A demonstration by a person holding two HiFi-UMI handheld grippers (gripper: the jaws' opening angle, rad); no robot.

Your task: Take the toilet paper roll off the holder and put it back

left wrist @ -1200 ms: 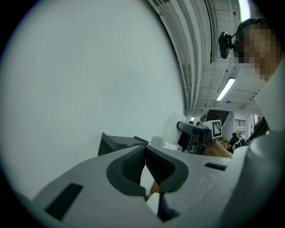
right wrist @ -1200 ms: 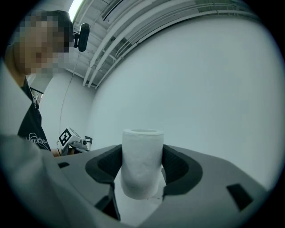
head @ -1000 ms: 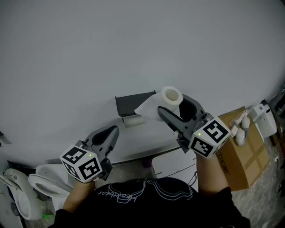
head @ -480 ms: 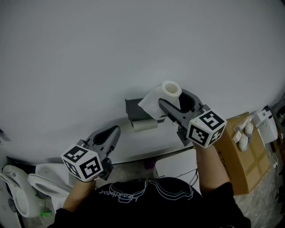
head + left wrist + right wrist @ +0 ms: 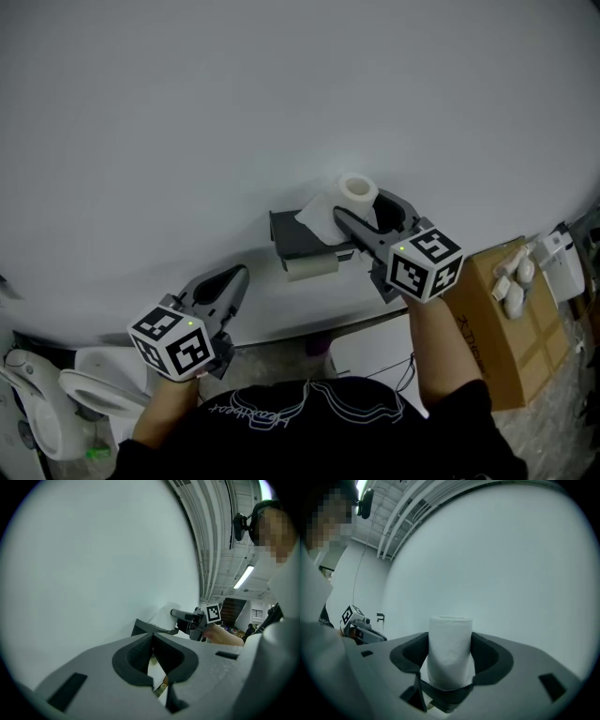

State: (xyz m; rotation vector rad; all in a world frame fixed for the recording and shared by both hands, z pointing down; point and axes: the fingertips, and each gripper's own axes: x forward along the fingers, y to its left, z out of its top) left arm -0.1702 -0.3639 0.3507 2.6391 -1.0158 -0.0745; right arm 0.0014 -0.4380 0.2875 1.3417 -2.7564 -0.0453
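Observation:
A white toilet paper roll (image 5: 357,190) stands upright between the jaws of my right gripper (image 5: 367,208), which is shut on it; a loose sheet (image 5: 319,217) hangs from it to the left. The right gripper view shows the roll (image 5: 450,651) pressed between both dark pads. The dark grey holder (image 5: 298,236) is fixed to the white wall just left of the roll, with a pale bar (image 5: 310,267) under it. My left gripper (image 5: 232,279) hovers lower left, its jaws together with nothing between them. The left gripper view shows the holder (image 5: 150,627) and the right gripper (image 5: 187,616) beyond it.
A white wall (image 5: 281,103) fills most of the view. A cardboard box (image 5: 511,319) with white items on top stands at the right. A white toilet (image 5: 66,394) is at the lower left. A white unit (image 5: 370,347) sits on the floor under the holder.
My right gripper has carried the roll down and left, closer to the holder. In the head view the holder has shifted right. The left gripper has barely moved.

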